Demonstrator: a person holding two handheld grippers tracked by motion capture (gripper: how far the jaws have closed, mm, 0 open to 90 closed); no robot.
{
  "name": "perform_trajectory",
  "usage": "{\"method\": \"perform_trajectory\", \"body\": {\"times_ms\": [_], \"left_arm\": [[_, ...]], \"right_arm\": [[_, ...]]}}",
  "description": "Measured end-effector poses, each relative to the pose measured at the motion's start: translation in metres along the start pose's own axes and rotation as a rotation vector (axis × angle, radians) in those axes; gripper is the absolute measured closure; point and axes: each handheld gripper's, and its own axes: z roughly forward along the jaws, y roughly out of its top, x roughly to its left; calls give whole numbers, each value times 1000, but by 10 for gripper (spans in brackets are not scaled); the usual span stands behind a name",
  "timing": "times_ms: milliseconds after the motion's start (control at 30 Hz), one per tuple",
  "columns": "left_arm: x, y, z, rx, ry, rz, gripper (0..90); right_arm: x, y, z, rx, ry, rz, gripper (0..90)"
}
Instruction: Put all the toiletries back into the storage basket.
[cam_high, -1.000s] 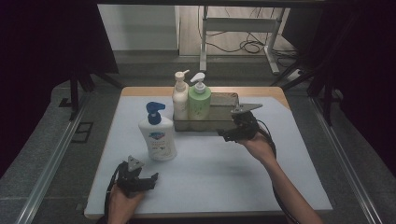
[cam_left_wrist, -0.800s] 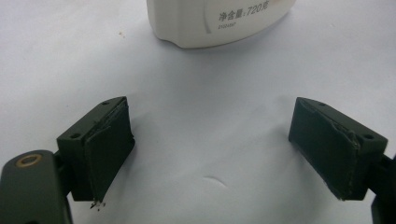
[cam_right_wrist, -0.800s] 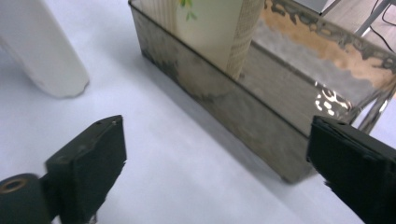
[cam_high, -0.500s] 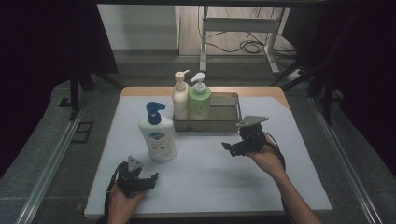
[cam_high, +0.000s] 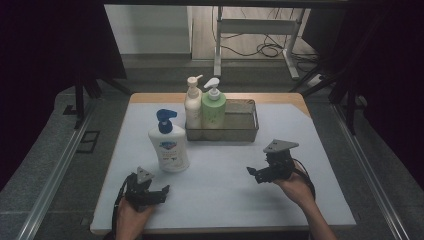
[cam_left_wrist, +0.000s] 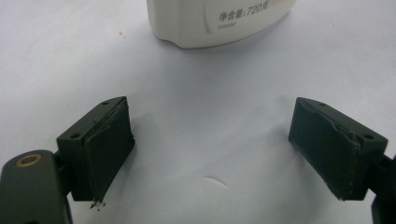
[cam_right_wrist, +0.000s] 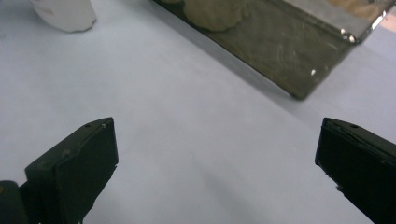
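A white bottle with a blue pump stands on the white mat. Behind it, a cream pump bottle and a green pump bottle stand in the left part of a metal tray. My left gripper rests low near the mat's front left, open and holding nothing, and its own view shows the white bottle's base just ahead. My right gripper hovers over the mat in front of the tray's right half. Its jaws have just been opening and stand wide with nothing between them.
The tray's near wall crosses the top of the right gripper view, with the white bottle's base at the far left. The tray's right half holds nothing. Bare mat lies between the two grippers. Black curtains flank the table.
My right gripper has drawn back from the tray's right end toward the front of the table and sunk lower. The left gripper and the bottles have kept still.
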Motion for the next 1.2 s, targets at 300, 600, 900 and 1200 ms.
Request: {"method": "perform_trajectory", "body": {"times_ms": [300, 600, 900, 1200], "left_arm": [[0, 0, 0, 0, 0, 0, 130], [0, 0, 0, 1, -1, -1, 130], [0, 1, 0, 1, -2, 0, 132], [2, 2, -1, 11, -5, 5, 152]], "right_arm": [[5, -26, -3, 20, -7, 24, 0], [9, -54, 10, 63, 7, 42, 0], [8, -72, 22, 79, 28, 61, 0], [9, -72, 22, 77, 21, 53, 0]]}}
